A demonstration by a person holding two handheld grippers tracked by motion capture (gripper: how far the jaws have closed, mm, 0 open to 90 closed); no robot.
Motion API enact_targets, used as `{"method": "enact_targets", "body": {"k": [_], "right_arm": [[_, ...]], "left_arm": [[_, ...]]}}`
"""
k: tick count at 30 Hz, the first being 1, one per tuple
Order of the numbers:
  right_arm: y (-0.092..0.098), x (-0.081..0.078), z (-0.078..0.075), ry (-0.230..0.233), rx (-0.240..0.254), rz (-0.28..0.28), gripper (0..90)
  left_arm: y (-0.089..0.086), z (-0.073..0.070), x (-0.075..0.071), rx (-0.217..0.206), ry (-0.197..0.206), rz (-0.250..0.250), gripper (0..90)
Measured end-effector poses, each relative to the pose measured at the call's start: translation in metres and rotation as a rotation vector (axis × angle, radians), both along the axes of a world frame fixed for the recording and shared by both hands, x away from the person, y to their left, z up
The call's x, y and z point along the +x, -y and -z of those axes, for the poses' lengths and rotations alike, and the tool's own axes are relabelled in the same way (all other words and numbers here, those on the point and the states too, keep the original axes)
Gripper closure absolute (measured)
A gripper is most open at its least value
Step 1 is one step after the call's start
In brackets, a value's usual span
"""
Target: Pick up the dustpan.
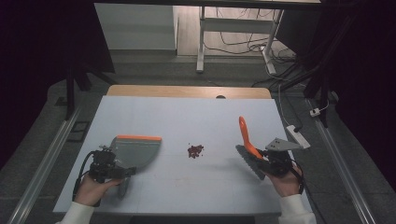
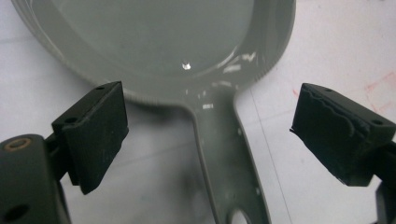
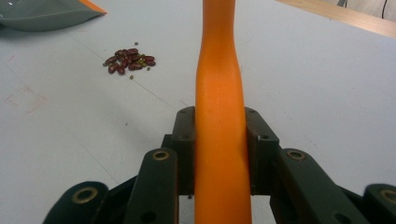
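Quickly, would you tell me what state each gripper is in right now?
Left gripper: open, jaws either side of the dustpan handle, not touching it.
Right gripper: closed on the brush by its orange handle.

in the left gripper view the grey plastic dustpan [image 2: 154,42] runs off the top edge at twelve o'clock, so its front lip is cut off, and its handle runs off the bottom edge at six o'clock, the hanging hole cut in half. in the right gripper view the orange plastic brush handle [image 3: 219,116] leaves the picture at twelve and at six o'clock; its bristles fall outside the edge. the dustpan's corner at eleven o'clock is cut by the edge. in the high view the small dark red heap [image 1: 195,150] is too small to tell piece from piece.
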State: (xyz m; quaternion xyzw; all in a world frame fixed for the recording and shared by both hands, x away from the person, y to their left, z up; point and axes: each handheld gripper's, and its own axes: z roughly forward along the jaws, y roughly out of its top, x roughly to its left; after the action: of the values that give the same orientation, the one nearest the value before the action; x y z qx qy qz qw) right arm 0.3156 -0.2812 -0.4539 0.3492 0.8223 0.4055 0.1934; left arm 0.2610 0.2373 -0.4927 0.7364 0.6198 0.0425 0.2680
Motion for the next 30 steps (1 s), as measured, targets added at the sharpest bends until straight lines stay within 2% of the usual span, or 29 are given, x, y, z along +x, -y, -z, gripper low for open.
{"method": "enact_targets", "body": {"k": [5, 9, 18, 20, 26, 30], "right_arm": [[0.000, 0.000, 0.000, 0.002, -0.003, -0.002, 70.0], [0.001, -0.001, -0.001, 0.006, -0.004, -0.002, 70.0], [0.000, -0.001, 0.000, 0.005, -0.009, -0.003, 70.0], [0.000, -0.001, -0.001, 0.008, -0.013, -0.003, 70.0], [-0.001, -0.001, -0.001, 0.009, -0.013, 0.000, 70.0], [0.000, -0.001, -0.001, 0.010, -0.013, 0.000, 70.0]], "left_arm": [[0.004, 0.015, 0.000, 0.008, -0.040, 0.002, 11.6], [0.006, 0.025, 0.005, 0.008, -0.057, -0.018, 14.1], [0.005, 0.029, 0.007, 0.007, -0.047, -0.043, 24.8], [0.004, 0.029, 0.007, -0.004, -0.042, -0.048, 31.7], [0.005, 0.029, 0.008, -0.025, -0.038, -0.052, 40.7], [0.004, 0.030, 0.007, -0.051, -0.039, -0.051, 50.1]]}}
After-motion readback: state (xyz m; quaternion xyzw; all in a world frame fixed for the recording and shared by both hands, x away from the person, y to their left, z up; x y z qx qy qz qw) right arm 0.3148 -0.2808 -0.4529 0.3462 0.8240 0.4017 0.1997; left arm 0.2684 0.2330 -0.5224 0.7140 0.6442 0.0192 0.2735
